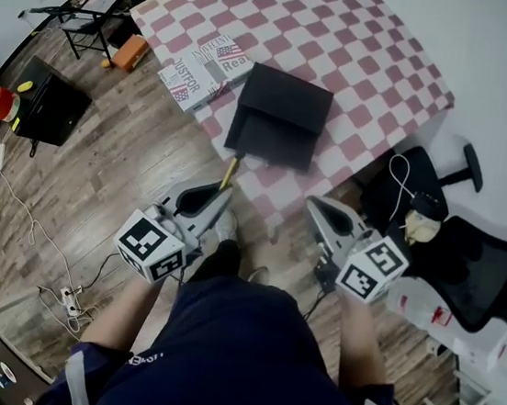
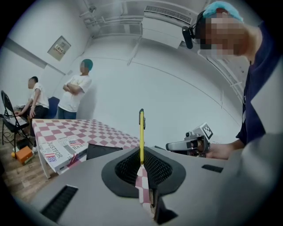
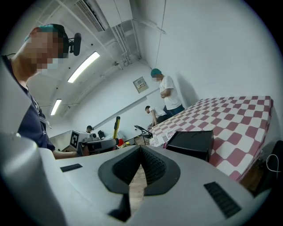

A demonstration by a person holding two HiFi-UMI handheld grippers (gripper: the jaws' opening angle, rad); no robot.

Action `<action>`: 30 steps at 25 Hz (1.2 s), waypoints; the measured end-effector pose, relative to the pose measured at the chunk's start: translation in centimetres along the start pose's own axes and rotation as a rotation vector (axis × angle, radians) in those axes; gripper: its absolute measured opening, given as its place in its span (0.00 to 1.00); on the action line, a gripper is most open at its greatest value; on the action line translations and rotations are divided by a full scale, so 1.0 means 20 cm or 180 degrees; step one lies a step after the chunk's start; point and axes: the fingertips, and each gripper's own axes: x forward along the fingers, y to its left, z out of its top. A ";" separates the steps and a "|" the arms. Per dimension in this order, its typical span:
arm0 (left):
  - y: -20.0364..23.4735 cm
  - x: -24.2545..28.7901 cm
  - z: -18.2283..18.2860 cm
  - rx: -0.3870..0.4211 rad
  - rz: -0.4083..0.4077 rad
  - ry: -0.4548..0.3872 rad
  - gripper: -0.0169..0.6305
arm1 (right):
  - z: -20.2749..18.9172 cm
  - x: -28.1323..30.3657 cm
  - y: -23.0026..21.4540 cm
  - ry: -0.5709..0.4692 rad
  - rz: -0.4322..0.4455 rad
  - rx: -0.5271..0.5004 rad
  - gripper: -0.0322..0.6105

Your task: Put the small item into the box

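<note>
A yellow pen [image 2: 141, 132] stands upright between the jaws of my left gripper [image 2: 141, 152], which is shut on it. In the head view the left gripper [image 1: 221, 189] holds the pen [image 1: 230, 172] just off the near edge of the checkered table [image 1: 383, 66]. The black box [image 1: 279, 117] lies closed on the table, a short way beyond the pen tip. My right gripper [image 1: 314, 204] hovers at the table's near edge to the right, jaws together with nothing between them [image 3: 140, 148]. The right gripper view has the box [image 3: 190, 143] ahead to the right.
Two printed booklets [image 1: 206, 68] lie on the table left of the box. A black office chair [image 1: 468, 262] stands to the right and a black case [image 1: 49, 105] sits on the wooden floor at left. Two people [image 2: 75, 90] are by the far wall.
</note>
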 end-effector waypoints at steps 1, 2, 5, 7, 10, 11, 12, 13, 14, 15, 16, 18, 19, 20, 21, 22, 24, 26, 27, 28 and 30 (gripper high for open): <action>0.05 0.01 0.02 0.0016 -0.0012 -0.0002 0.10 | 0.02 0.04 -0.01 -0.0003 -0.0017 0.0010 0.08; 0.09 0.01 0.04 0.0032 -0.0025 0.0002 0.10 | 0.04 0.08 -0.02 -0.0009 -0.0034 0.0018 0.08; 0.21 0.03 0.09 0.0047 -0.0054 0.0030 0.10 | 0.10 0.17 -0.04 -0.0022 -0.0087 0.0027 0.08; 0.28 0.04 0.11 0.0053 -0.0065 0.0036 0.10 | 0.13 0.22 -0.07 -0.0018 -0.0116 0.0041 0.08; 0.36 0.06 0.11 0.0027 -0.0054 0.0067 0.10 | 0.15 0.28 -0.10 -0.0020 -0.0149 0.0076 0.08; 0.39 0.07 0.10 0.0009 -0.0050 0.0085 0.10 | 0.16 0.30 -0.12 -0.0020 -0.0163 0.0081 0.08; 0.41 0.08 0.10 0.0001 -0.0051 0.0103 0.10 | 0.16 0.31 -0.13 -0.0017 -0.0175 0.0085 0.08; 0.43 0.10 0.10 0.0004 -0.0056 0.0120 0.10 | 0.17 0.33 -0.14 -0.0010 -0.0183 0.0091 0.08; 0.45 0.11 0.09 0.0012 -0.0063 0.0139 0.10 | 0.17 0.34 -0.16 -0.0004 -0.0190 0.0098 0.08; 0.46 0.12 0.08 0.0017 -0.0068 0.0163 0.10 | 0.18 0.35 -0.17 0.0004 -0.0194 0.0107 0.08; 0.48 0.14 0.07 0.0019 -0.0069 0.0189 0.10 | 0.18 0.36 -0.18 0.0012 -0.0193 0.0114 0.08; 0.50 0.18 0.05 0.0023 -0.0067 0.0237 0.10 | 0.18 0.38 -0.20 0.0031 -0.0181 0.0108 0.08; 0.51 0.19 0.04 0.0028 -0.0059 0.0259 0.10 | 0.18 0.39 -0.22 0.0042 -0.0170 0.0101 0.08; 0.52 0.21 0.03 0.0035 -0.0044 0.0281 0.10 | 0.18 0.40 -0.23 0.0056 -0.0156 0.0099 0.08; 0.53 0.23 0.02 0.0042 -0.0023 0.0304 0.10 | 0.18 0.40 -0.24 0.0072 -0.0140 0.0103 0.08; 0.54 0.25 0.00 0.0045 0.0004 0.0329 0.10 | 0.18 0.40 -0.26 0.0088 -0.0119 0.0113 0.08; 0.55 0.29 -0.03 0.0047 0.0065 0.0388 0.10 | 0.18 0.41 -0.29 0.0130 -0.0073 0.0131 0.08; 0.57 0.34 -0.08 0.0023 0.0118 0.0475 0.10 | 0.18 0.40 -0.34 0.0180 -0.0031 0.0142 0.08; 0.58 0.37 -0.10 -0.0010 0.0139 0.0532 0.10 | 0.18 0.40 -0.36 0.0202 -0.0008 0.0149 0.08; 0.59 0.40 -0.13 -0.0045 0.0156 0.0591 0.10 | 0.18 0.41 -0.38 0.0221 0.0015 0.0155 0.08; 0.61 0.44 -0.18 -0.0065 0.0193 0.0715 0.10 | 0.18 0.41 -0.44 0.0252 0.0053 0.0174 0.08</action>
